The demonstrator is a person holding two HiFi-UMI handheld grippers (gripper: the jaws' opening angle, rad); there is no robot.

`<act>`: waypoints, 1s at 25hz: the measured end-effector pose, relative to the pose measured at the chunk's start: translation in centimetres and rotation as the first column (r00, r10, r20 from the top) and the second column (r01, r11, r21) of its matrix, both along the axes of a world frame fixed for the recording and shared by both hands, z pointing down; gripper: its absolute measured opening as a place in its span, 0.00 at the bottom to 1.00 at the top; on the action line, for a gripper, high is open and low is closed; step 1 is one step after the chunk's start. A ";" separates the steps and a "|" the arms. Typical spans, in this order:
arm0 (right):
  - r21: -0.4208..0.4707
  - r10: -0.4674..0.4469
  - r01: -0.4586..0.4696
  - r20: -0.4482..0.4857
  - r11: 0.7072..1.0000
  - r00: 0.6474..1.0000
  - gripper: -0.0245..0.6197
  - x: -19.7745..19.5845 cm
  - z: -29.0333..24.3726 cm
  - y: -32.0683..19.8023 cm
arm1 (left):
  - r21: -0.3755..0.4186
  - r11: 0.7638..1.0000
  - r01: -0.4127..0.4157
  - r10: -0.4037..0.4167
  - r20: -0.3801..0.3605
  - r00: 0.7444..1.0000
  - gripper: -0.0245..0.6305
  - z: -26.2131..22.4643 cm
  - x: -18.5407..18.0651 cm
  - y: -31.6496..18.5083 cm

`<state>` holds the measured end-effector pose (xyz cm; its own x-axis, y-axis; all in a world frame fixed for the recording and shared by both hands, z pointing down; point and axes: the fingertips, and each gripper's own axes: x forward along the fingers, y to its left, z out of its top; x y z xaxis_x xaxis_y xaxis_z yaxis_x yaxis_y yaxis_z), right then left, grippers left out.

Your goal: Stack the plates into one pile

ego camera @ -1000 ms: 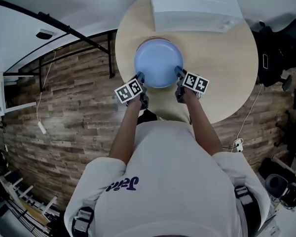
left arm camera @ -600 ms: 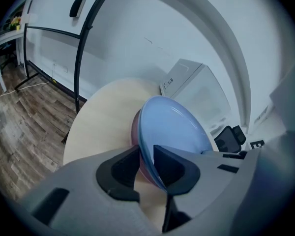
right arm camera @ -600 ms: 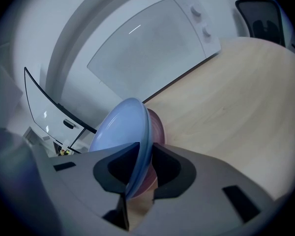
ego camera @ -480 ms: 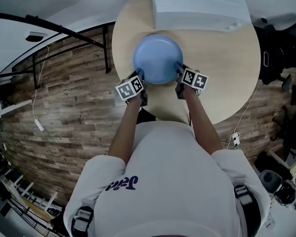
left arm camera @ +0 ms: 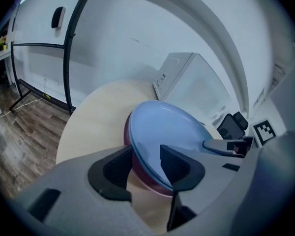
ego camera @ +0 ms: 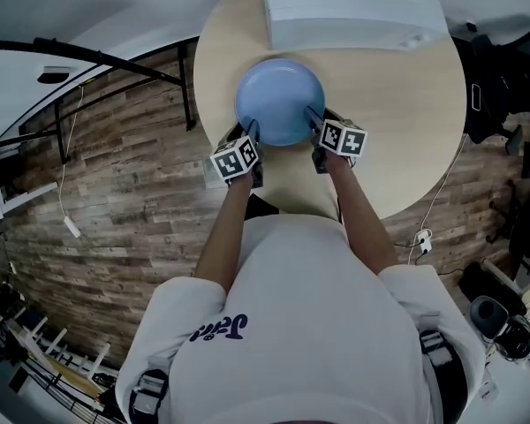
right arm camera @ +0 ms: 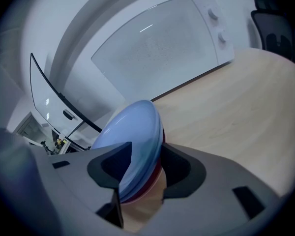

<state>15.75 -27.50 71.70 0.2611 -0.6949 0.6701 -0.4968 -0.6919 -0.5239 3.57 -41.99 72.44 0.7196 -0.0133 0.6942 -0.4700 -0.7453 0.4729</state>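
While straddling opposite near edges of the round blue plate [ego camera: 278, 100], spreading apart: left gripper [ego camera: 250, 133] and right gripper [ego camera: 315, 120], rim between each pair of jaws, unpinched. Blue plate atop a dark red plate [left arm camera: 143, 170], pile of 2 on round pale wooden table [ego camera: 406, 131], before white boxy appliance [ego camera: 353, 7]

Dressed in a white short-sleeved T-shirt [ego camera: 300, 307], loose, with purple script lettering [ego camera: 219, 328] on the chest; black straps [ego camera: 148, 394] with grey buckles at both shoulders; sleeves [ego camera: 181, 303] ending above the elbows, forearms bare.
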 end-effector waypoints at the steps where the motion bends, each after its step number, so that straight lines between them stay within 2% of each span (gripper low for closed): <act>1: -0.009 -0.015 0.015 -0.013 1.000 1.000 0.32 -0.1 -0.1 -0.2 | 0.006 1.000 -0.010 0.010 -0.007 1.000 0.31 0.0 0.2 0.2; 6: -0.152 -0.103 0.083 -0.125 0.985 0.987 0.45 0.0 -0.6 0.3 | 0.062 0.997 -0.040 0.039 0.029 0.999 0.48 -0.3 0.1 0.7; 8: -0.187 -0.124 0.091 -0.175 0.978 0.977 0.45 0.5 -1.1 0.6 | 0.096 0.995 -0.040 0.038 0.026 0.999 0.49 -0.7 -0.1 0.2; 13: -0.140 -0.133 0.103 -0.227 0.985 0.965 0.45 0.8 -3.3 0.4 | 0.118 0.992 -0.032 0.035 -0.025 0.999 0.49 -2.5 -0.1 -0.5; 17: -0.107 -0.147 0.119 -0.303 0.987 0.941 0.45 0.6 -6.3 0.0 | 0.153 0.986 -0.072 0.087 -0.092 0.992 0.49 -5.3 1.1 0.2; 21: -0.077 -0.150 0.129 -0.417 0.989 0.897 0.45 0.7 -10.9 -0.4 | 0.249 0.960 -0.126 0.175 -0.186 0.967 0.49 -10.1 3.0 0.9; 25: -0.046 -0.136 0.131 -0.522 0.990 0.842 0.45 1.0 -16.2 -0.4 | 0.347 0.929 -0.129 0.234 -0.280 0.931 0.46 -15.8 4.4 1.5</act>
<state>16.73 -27.89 55.52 0.4790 -0.7438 0.4662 -0.7833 -0.6019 -0.1555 7.96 -40.46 56.60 0.9085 -0.0434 0.4155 -0.1801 -0.9381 0.2957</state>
